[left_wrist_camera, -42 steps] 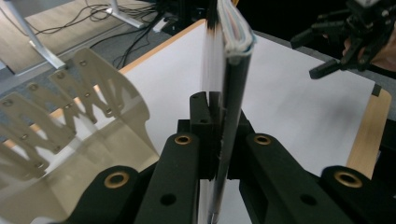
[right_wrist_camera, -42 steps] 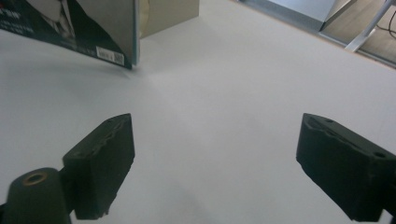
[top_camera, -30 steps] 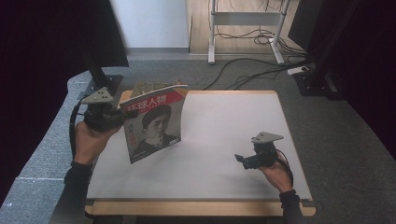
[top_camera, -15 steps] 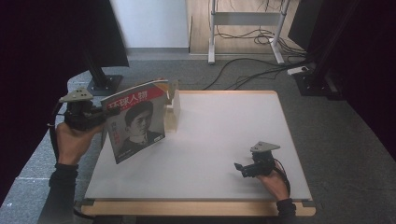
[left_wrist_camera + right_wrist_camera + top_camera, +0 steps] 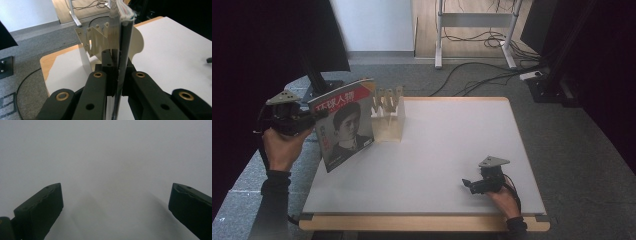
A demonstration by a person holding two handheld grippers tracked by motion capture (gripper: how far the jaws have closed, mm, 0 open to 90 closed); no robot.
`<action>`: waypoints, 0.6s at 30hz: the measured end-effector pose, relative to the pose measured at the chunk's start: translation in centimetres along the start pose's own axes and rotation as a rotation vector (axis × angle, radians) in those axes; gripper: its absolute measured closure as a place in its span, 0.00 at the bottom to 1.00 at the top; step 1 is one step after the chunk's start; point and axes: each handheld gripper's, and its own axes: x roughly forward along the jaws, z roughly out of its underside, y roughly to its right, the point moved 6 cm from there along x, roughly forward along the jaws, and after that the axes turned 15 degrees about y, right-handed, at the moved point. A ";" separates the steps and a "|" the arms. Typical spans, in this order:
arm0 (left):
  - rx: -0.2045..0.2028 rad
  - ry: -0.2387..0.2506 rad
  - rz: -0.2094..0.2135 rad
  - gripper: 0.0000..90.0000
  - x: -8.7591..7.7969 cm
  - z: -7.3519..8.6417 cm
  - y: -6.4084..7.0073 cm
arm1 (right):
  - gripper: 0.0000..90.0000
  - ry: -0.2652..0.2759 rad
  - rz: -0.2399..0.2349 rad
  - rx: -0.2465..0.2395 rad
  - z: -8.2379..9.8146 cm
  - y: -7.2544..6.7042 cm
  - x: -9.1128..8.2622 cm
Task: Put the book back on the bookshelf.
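Observation:
A magazine (image 5: 344, 124) with a portrait on its cover hangs upright over the table's left edge, gripped at its left side by my left gripper (image 5: 312, 118). Seen edge-on, the magazine (image 5: 124, 50) is clamped between the two black jaws of the left gripper (image 5: 117, 75). A pale wooden slotted rack (image 5: 388, 114) stands on the white table (image 5: 452, 145) just right of the magazine, and the rack (image 5: 95, 40) lies straight beyond the jaws. My right gripper (image 5: 469, 184) rests low near the front right of the table, its fingers (image 5: 40, 207) wide apart over bare white surface.
The table's wooden front edge (image 5: 422, 222) runs below both hands. Grey carpet (image 5: 562, 130) surrounds the table. A dark monitor stand (image 5: 319, 75) rises behind the left hand, and cables (image 5: 472, 70) trail on the floor beyond the table.
The left gripper has carried the magazine further left and slightly up, uncovering the wooden rack. The right gripper has slid a little toward the front edge.

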 end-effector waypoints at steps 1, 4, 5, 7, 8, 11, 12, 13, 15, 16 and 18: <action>-0.004 0.003 -0.004 0.97 0.2 0.0 -0.1 | 0.00 -0.003 -0.003 -0.001 0.0 0.0 0.0; -0.016 0.011 -0.020 0.97 1.0 0.0 -0.6 | 0.00 -0.012 -0.003 -0.010 0.1 -0.1 0.1; -0.018 0.012 -0.024 0.97 1.3 0.1 -0.7 | 0.00 -0.018 -0.003 -0.012 0.1 -0.1 0.2; -0.021 0.013 -0.031 0.97 2.0 0.1 -0.9 | 0.00 -0.025 -0.003 -0.018 0.1 -0.2 0.2; -0.022 0.012 -0.035 0.97 2.3 0.2 -1.0 | 0.01 -0.027 -0.004 -0.020 0.2 -0.2 0.2; -0.025 0.017 -0.053 0.97 3.4 0.4 -1.3 | 0.01 -0.029 -0.006 -0.020 0.2 -0.2 0.3; -0.029 0.023 -0.062 0.97 3.8 0.5 -1.5 | 0.01 -0.030 -0.007 -0.021 0.2 -0.2 0.3; -0.030 0.029 -0.069 0.97 4.2 0.5 -1.6 | 0.02 -0.032 -0.008 -0.020 0.2 -0.2 0.3; -0.041 0.045 -0.082 0.97 4.8 0.6 -1.9 | 0.02 -0.034 -0.011 -0.020 0.2 -0.2 0.3; -0.046 0.053 -0.087 0.97 5.0 0.6 -2.0 | 0.02 -0.036 -0.012 -0.020 0.2 -0.3 0.3; -0.054 0.068 -0.091 0.97 5.6 0.7 -2.2 | 0.03 -0.037 -0.013 -0.021 0.2 -0.3 0.3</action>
